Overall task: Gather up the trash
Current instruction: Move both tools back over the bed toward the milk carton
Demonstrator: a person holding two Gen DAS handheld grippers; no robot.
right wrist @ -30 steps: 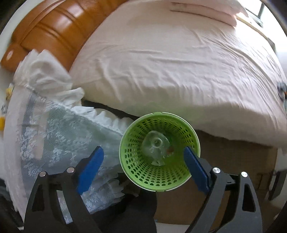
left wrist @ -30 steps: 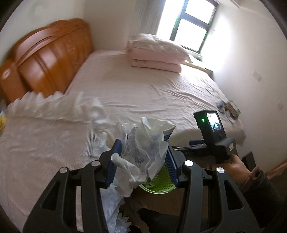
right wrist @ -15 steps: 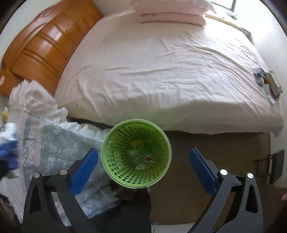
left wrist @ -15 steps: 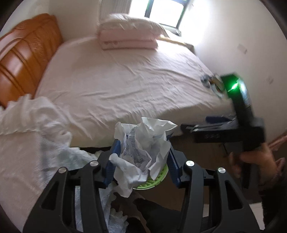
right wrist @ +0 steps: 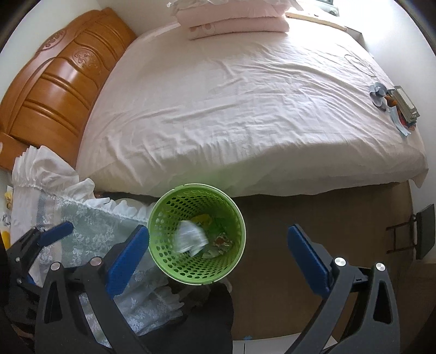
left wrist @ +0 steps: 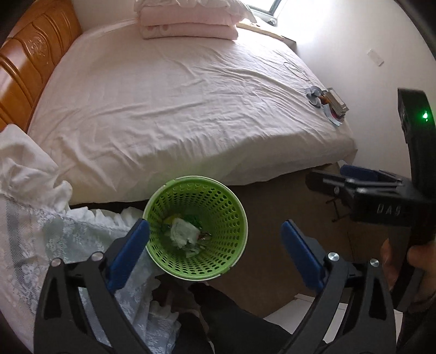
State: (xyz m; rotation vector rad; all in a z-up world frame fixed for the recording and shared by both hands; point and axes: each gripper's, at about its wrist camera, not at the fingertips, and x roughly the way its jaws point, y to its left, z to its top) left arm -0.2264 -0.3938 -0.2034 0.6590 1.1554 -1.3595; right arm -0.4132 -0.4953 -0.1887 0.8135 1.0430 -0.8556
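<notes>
Left wrist view looks steeply down between the blue pads of the left hand-held gripper [left wrist: 215, 239], whose jaws are opening and stand wide with nothing between them. Directly below and ahead of it sits a green perforated wastebasket [left wrist: 234, 261] on the brown floor [left wrist: 272, 207], against the side of the bed [left wrist: 177, 95]. A crumpled white paper wad [left wrist: 182, 232] lies inside the basket on other scraps. To this gripper's left a white lace-trimmed cloth [left wrist: 54, 237] hangs close to the basket. To its right the right hand-held gripper [left wrist: 354, 179] is held by a hand [left wrist: 395, 261], off to the side of the basket.

Right wrist view shows the right gripper's pads spread wide and empty, with the same basket just ahead, nearer its left pad. The paper wad there looks blurred. Far ahead and right, a small pile of objects [right wrist: 395, 106] rests on the bed's far corner; folded pink bedding [right wrist: 237, 21] lies at the head, beside the wooden headboard [right wrist: 54, 81].
</notes>
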